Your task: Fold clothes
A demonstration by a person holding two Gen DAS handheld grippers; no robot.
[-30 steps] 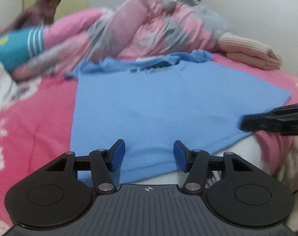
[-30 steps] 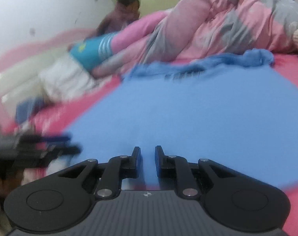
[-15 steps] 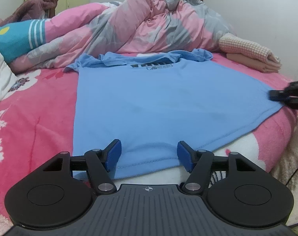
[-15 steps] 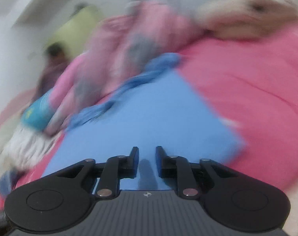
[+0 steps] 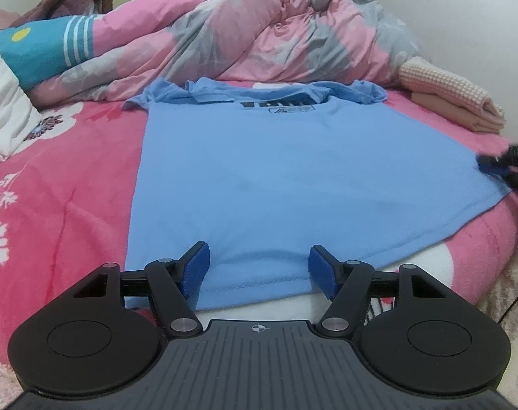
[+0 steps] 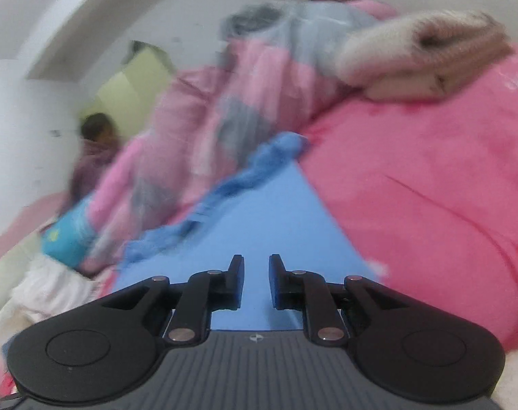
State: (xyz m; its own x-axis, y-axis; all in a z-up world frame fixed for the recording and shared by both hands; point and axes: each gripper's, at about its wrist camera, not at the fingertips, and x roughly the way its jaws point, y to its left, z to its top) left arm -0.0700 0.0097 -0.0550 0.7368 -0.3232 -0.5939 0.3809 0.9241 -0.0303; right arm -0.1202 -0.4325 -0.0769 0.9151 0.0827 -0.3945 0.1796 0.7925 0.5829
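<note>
A blue T-shirt (image 5: 293, 177) lies spread flat on a pink bedspread (image 5: 64, 184), its hem toward the near edge of the bed and its collar and bunched sleeves up against a rumpled pink-and-grey quilt (image 5: 252, 37).

The left gripper (image 5: 259, 270) hangs at the hem with its jaws spread wide, one blue pad on each side of a stretch of hem; the pads do not press the cloth.

At the shirt's right side edge, near the corner of the hem, the right gripper (image 5: 498, 167) shows in the left wrist view as a dark tip touching the cloth. In its own blurred view, the right gripper (image 6: 256, 273) points along that side edge, with blue cloth below and between the fingers. Its jaws stand a narrow gap apart and are opening, and no cloth is seen pinched between the pads.

Bare pink bedspread runs wide on the shirt's left side and in a strip beyond its right edge. A folded beige knit (image 5: 453, 102) sits at the far right, close to the white wall (image 5: 463, 17). A teal pillow (image 5: 43, 51) and a white cushion (image 5: 2, 116) lie at the far left, well clear of the shirt. A person (image 6: 95, 150) in a dark wrap sits behind the quilt.
</note>
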